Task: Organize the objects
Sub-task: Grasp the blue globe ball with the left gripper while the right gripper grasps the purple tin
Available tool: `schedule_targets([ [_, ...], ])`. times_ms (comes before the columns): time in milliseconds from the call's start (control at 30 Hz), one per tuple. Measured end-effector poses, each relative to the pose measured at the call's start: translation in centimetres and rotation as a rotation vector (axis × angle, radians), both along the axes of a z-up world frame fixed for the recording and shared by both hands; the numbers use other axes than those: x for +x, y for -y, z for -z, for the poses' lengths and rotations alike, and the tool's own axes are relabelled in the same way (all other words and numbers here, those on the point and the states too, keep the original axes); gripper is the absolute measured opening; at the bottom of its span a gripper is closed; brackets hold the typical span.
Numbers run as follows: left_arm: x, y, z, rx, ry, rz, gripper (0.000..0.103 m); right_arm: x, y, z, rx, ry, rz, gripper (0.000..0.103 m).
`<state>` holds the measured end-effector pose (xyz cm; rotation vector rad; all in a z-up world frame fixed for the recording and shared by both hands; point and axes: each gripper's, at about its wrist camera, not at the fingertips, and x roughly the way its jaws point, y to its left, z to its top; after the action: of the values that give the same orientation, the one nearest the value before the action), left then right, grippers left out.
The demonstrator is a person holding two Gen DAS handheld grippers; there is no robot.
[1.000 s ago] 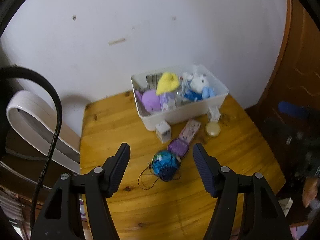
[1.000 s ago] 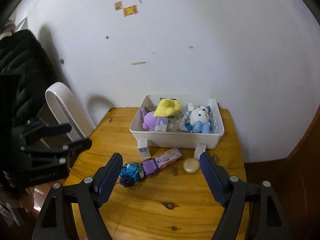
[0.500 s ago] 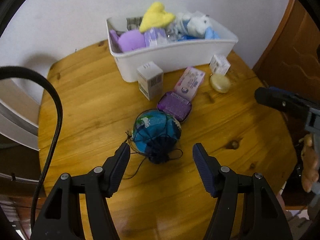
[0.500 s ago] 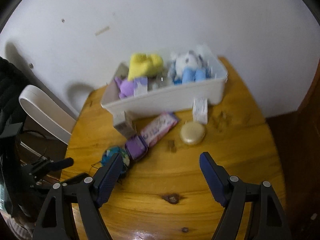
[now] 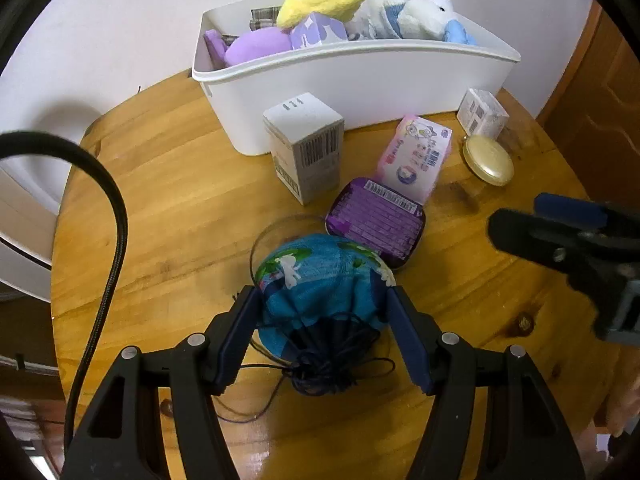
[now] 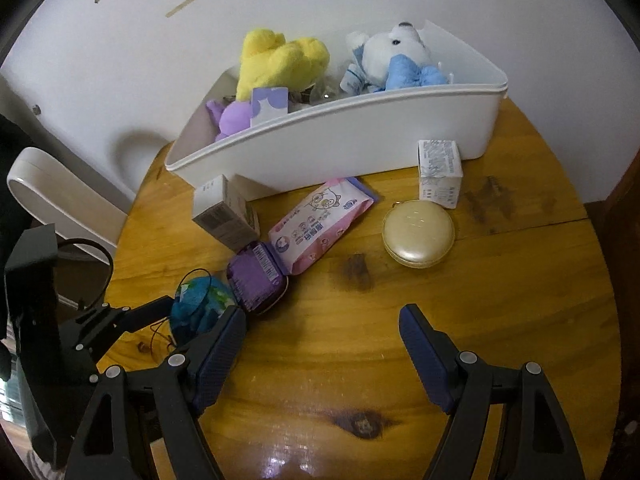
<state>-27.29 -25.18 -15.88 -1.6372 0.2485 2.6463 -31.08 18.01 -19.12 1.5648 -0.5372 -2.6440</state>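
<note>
On the round wooden surface [image 6: 520, 280], the left gripper [image 5: 320, 312] straddled a blue netted ball [image 5: 320, 280], its jaws wide on either side; whether the pads pressed it could not be told. The right gripper [image 6: 320, 344] hovered nearby, jaws wide and holding nothing. Just beyond the ball lay a purple tin [image 5: 374, 220], a pink tissue packet [image 6: 320, 220], two small boxes and a gold compact [image 6: 418, 236]. Farthest back, against the wall, a white bin [image 6: 360, 136] held plush toys.
</note>
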Motion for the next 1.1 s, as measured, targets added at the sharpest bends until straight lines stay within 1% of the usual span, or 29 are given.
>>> schedule_targets([
  [133, 0.5, 0.3, 0.0, -0.004, -0.028, 0.006, 0.067, -0.9, 0.8, 0.8, 0.007, 0.014, -0.013, 0.080],
  [233, 1.1, 0.3, 0.1, -0.031, -0.052, 0.018, 0.065, -1.6, 1.8, 1.3, 0.018, 0.021, -0.033, 0.080],
  [333, 1.9, 0.8, 0.1, -0.061, -0.069, 0.006, 0.062, -2.0, 2.6, 1.6, 0.032, 0.021, -0.049, 0.080],
  [600, 4.1, 4.3, -0.4, -0.043, -0.072, -0.090, 0.062, -3.8, 4.2, 2.8, 0.049, 0.031, -0.091, 0.080],
  [767, 4.8, 5.1, -0.6, -0.033, -0.068, -0.112, 0.062, -4.3, 5.1, 3.6, 0.070, 0.038, -0.143, 0.080],
  [867, 5.2, 5.1, -0.5, -0.036, -0.073, -0.116, 0.062, -4.7, 5.9, 3.7, 0.103, 0.017, -0.180, 0.080],
  [900, 4.5, 4.9, -0.4, -0.036, -0.074, -0.117, 0.062, -4.9, 6.3, 3.7, 0.125, 0.009, -0.197, 0.080],
  [1033, 4.5, 5.0, -0.3, -0.033, -0.078, -0.121, 0.062, -4.9, 8.0, 4.1, 0.254, -0.021, -0.267, 0.080],
  [1067, 4.5, 5.0, -0.3, -0.032, -0.079, -0.122, 0.062, -4.8, 8.4, 4.2, 0.283, -0.027, -0.284, 0.078],
  [1100, 4.5, 5.0, -0.3, -0.032, -0.080, -0.123, 0.062, -4.6, 8.7, 4.2, 0.307, -0.036, -0.298, 0.069],
])
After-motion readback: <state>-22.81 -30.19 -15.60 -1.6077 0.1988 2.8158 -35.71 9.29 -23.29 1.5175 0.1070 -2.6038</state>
